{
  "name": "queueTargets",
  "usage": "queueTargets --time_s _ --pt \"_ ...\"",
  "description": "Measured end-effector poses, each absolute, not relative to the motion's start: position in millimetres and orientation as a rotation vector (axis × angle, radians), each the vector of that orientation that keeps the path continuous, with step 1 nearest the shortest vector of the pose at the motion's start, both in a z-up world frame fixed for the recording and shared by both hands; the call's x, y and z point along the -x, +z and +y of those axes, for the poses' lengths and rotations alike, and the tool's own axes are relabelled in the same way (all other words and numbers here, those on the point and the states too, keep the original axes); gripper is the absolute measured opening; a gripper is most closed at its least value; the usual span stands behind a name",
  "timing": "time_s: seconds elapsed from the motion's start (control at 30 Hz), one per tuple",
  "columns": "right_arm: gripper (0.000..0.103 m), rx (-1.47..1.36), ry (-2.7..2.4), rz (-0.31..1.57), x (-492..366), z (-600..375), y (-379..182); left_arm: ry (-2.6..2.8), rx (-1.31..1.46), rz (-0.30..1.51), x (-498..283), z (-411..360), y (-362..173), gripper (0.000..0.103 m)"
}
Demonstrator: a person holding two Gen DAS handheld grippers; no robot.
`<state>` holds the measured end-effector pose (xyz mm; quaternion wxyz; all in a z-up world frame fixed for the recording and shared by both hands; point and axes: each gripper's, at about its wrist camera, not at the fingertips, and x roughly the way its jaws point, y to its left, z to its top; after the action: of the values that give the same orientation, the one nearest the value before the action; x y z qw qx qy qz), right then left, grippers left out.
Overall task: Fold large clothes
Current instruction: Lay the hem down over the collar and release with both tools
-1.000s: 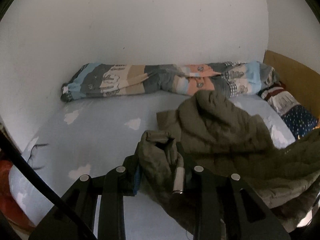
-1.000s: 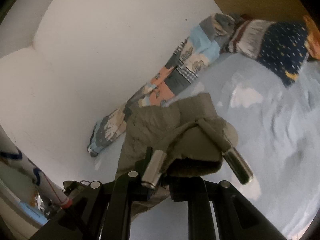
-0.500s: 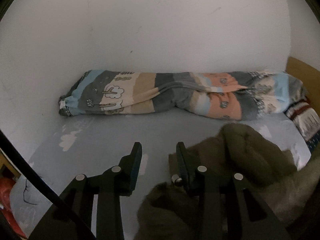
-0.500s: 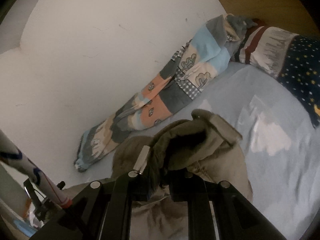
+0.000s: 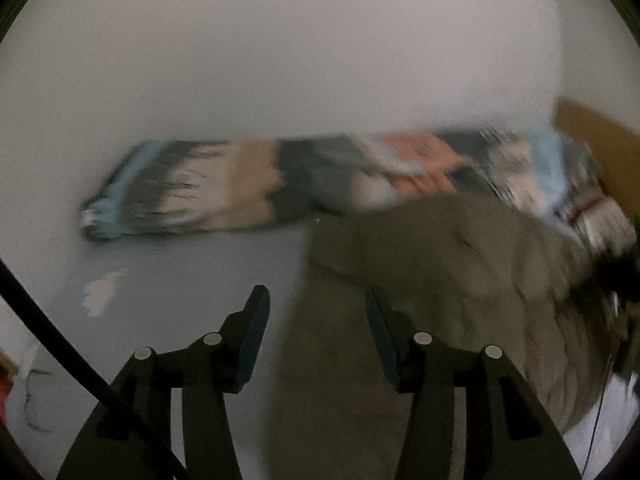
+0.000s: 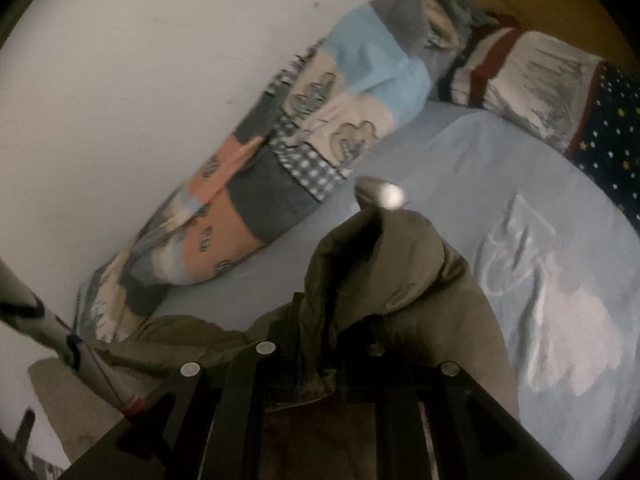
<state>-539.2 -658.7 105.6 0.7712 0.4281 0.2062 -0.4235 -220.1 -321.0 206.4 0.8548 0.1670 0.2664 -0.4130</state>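
A: Bed (image 6: 460, 152) first: pale blue sheet, white wall (image 5: 280, 60), patchwork quilt roll (image 5: 248, 192) along it.

B: Jacket?

A: Olive jacket (image 5: 460, 264) heaped mid-bed, lying ahead and right of the left gripper (image 5: 316, 312), long axis running towards the right gripper (image 6: 316, 340).

B: Grippers?

A: Left fingers apart, nothing between them, cloth below. Right clamped on a jacket fold, lifted edge with a metal toggle (image 6: 386, 194). Right is nearer.
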Motion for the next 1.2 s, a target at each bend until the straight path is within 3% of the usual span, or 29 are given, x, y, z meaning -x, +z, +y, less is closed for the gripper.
queueTargets --time_s 0.1,0.27,0.33,0.57,0.83,1.2 --pt "0.019 -0.985 -0.891 0.463 541 -672 88 -0.922 -0.468 0.623 240 -368 161 0.049" --pt "0.050 -1.041 -0.784 0.374 563 -663 98 -0.835 -0.554 0.670 229 -410 110 0.049" --pt "0.058 -1.049 -0.747 0.325 581 -653 111 -0.827 -0.553 0.689 220 -418 103 0.049" --pt "0.058 -0.838 -0.603 0.448 565 -600 131 -0.786 -0.568 0.688 215 -430 93 0.055" --pt "0.058 -0.589 -0.667 0.736 468 -581 69 -0.782 -0.549 0.698 200 -441 78 0.063" --pt "0.058 -0.599 -0.703 0.833 448 -603 31 -0.745 -0.589 0.732 198 -450 79 0.063"
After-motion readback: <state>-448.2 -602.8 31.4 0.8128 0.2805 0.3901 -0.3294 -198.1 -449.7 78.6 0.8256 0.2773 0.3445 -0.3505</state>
